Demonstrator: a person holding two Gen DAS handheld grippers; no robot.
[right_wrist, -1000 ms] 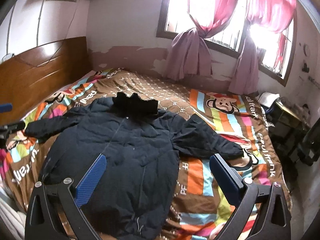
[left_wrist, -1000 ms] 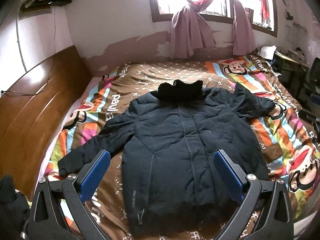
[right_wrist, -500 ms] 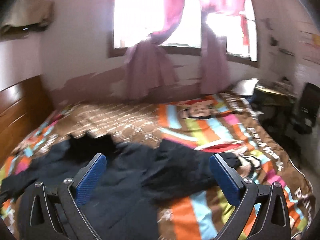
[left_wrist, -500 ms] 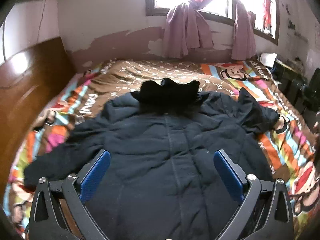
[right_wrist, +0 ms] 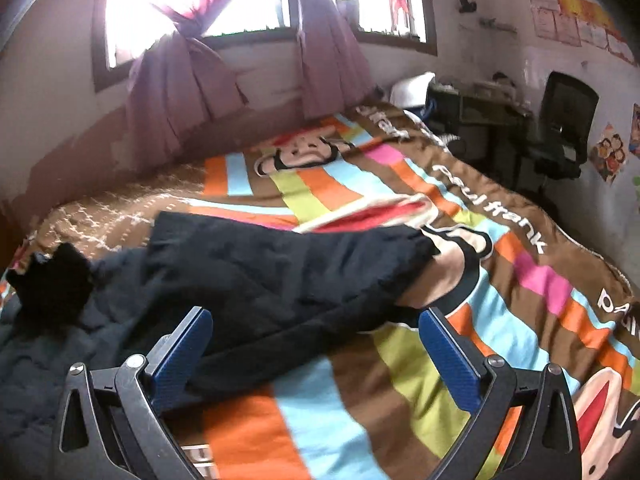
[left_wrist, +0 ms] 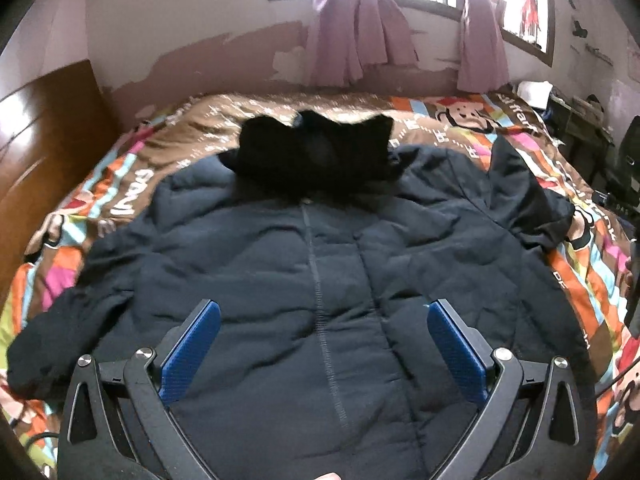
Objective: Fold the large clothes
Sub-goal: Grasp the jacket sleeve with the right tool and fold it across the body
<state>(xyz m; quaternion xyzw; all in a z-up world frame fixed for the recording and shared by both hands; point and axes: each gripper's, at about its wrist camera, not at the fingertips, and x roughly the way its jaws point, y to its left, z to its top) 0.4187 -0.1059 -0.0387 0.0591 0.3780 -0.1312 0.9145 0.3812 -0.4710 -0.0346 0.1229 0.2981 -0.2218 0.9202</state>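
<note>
Tongs, left (left_wrist: 323, 334) and right (right_wrist: 316, 344): spread wide, empty, above jacket (left_wrist: 320, 264).

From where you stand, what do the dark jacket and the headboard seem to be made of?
The jacket looks like padded matte synthetic fabric: puffy and creased, with a stitched centre seam. Its collar looks like black fleece or fur, possibly. The headboard seems to be varnished wood, brown and glossy.

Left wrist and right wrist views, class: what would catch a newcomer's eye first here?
A big dark puffer jacket lies spread front-up across the middle of the bed, black hood toward the window. Under it glows a striped cartoon-monkey bedspread. The right tongs hang open over the jacket's sleeve.
</note>
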